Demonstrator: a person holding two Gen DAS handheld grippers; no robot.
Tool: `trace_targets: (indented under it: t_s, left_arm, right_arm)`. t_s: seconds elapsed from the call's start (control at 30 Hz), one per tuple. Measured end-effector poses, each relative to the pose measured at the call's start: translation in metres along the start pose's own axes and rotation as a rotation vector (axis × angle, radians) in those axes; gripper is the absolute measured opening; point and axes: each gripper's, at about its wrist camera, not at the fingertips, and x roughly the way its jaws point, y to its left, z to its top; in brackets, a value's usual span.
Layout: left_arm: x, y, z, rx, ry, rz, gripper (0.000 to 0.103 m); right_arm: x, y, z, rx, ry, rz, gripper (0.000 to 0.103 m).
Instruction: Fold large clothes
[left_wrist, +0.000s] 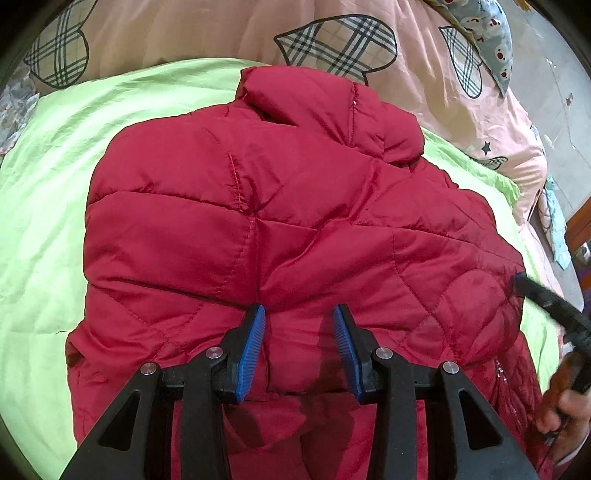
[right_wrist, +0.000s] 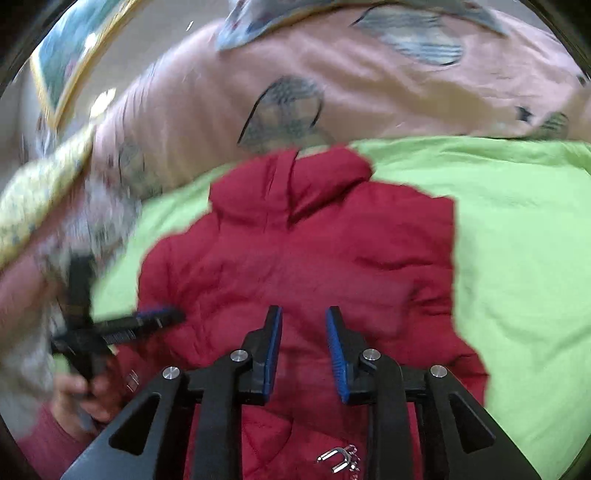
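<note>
Red quilted puffer jacket (left_wrist: 295, 221) lies spread on a lime-green sheet (left_wrist: 44, 206) over the bed, its collar (left_wrist: 314, 99) pointing away toward the pink quilt with plaid hearts (left_wrist: 332, 44) and its long axis running from the collar back toward the person. The near part looks already doubled over, with a padded fold lying right under the left gripper (left_wrist: 299, 325).

That left gripper hangs over the middle of the near fold, its blue-padded fingers (left_wrist: 255, 347) partly spread. Jacket fabric bulges up between them, but the pads do not appear to press on it, so I read this as no grip yet. The right gripper (right_wrist: 303, 325) is also over the jacket, on the side nearer the zipper pull (right_wrist: 338, 459); its fingers stand a little apart with nothing pinched between them. The right view is smeared, so fine contact cannot be judged there.

Each gripper shows at the edge of the other's view, with the holding hand (left_wrist: 565, 410) just beside the jacket's side edge.

For the coming fold, what matters is that the garment stretches ahead of both pairs of fingers along its length; the near hem is closest, and the left gripper sits more squarely on the centreline.
</note>
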Motion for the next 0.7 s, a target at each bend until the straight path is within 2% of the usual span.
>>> trace_targets:
  t_s: [0.07, 0.17, 0.23, 0.3, 0.43, 0.6, 0.7]
  left_arm:
    - [-0.002, -0.002, 0.000, 0.011, -0.001, 0.005, 0.038]
    - [-0.017, -0.006, 0.000, 0.041, -0.037, -0.003, 0.038]
    - [-0.030, -0.003, 0.003, 0.042, -0.086, 0.009, 0.039]
    - [-0.034, 0.007, 0.008, 0.006, -0.106, 0.024, 0.040]
    - [-0.019, 0.028, 0.006, -0.084, -0.064, -0.018, 0.035]
    - [-0.003, 0.027, -0.006, -0.055, -0.063, 0.008, 0.035]
    - [0.002, 0.031, -0.005, -0.072, -0.057, -0.006, 0.035]
  right_arm:
    - [0.022, -0.003, -0.006, -0.006, 0.057, -0.062, 0.024]
    - [0.043, -0.022, -0.015, 0.033, 0.106, -0.103, 0.020]
    - [0.047, -0.035, -0.020, 0.088, 0.102, -0.060, 0.020]
    - [0.046, -0.037, -0.019, 0.096, 0.101, -0.052, 0.020]
    - [0.045, -0.035, -0.022, 0.089, 0.087, -0.057, 0.020]
    - [0.045, -0.036, -0.028, 0.092, 0.066, -0.051, 0.020]
    - [0.048, -0.037, -0.027, 0.092, 0.070, -0.053, 0.020]
